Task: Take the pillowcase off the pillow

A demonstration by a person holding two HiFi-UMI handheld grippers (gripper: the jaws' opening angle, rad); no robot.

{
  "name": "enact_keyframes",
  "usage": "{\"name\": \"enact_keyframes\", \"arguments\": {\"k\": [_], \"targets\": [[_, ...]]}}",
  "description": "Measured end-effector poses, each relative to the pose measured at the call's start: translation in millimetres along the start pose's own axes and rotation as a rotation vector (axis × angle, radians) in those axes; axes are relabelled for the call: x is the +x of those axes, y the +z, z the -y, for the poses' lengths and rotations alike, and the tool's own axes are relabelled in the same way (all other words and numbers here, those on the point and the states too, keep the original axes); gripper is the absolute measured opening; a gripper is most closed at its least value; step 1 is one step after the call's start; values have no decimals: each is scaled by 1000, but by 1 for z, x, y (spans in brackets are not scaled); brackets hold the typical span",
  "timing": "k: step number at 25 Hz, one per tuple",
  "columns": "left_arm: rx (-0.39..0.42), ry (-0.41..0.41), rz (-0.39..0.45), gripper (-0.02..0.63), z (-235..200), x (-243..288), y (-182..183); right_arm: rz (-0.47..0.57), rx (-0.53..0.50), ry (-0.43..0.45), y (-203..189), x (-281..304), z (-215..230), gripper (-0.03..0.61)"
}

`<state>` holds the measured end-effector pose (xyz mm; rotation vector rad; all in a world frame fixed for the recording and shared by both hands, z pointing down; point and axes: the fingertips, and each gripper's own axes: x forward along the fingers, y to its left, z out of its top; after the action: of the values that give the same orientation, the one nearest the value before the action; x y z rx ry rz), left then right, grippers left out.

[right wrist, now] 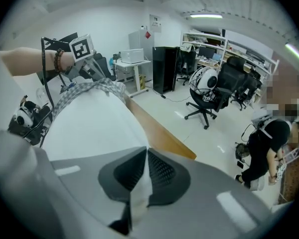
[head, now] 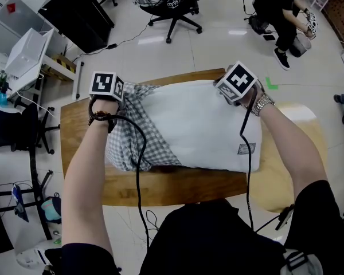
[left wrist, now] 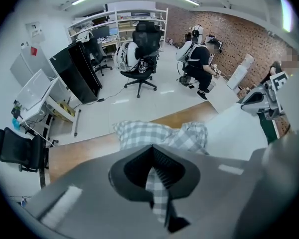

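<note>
At mid-frame on the wooden counter (head: 178,189), the white pillow (head: 200,125) lies with the checked pillowcase (head: 129,139) bunched over its left end. The left gripper (left wrist: 152,171) is clamped on a pillowcase fold, and the right gripper (right wrist: 141,176) pinches the pillow's upper-right corner.

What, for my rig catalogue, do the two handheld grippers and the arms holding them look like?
The left gripper and right gripper are grey with dark ribbed pads. Each carries a white cube of black square markers and trails a black cable. The arms are bare below short black sleeves, with a bead bracelet on the left wrist and a metal watch on the right.
</note>
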<state>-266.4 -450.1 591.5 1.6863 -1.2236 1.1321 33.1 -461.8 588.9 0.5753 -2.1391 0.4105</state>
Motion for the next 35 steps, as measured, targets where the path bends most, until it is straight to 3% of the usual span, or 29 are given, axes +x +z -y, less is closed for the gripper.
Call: {"name": "enact_keyframes", "arguments": {"k": [9,17,22,35], "targets": [[78,-34,57,14,25,-4,7,30,-54,26,9,8,-14,18],[98,-55,142,85,43,-21,7,111,-95,-24,13,1,-21,152],[105,-64,182,89,52,-36,-5,147,-121,-63,15,-12,-35,156],[108,-108,250,103,73,-69,-58,182,-157,-67,11,-33,-105,156]]}}
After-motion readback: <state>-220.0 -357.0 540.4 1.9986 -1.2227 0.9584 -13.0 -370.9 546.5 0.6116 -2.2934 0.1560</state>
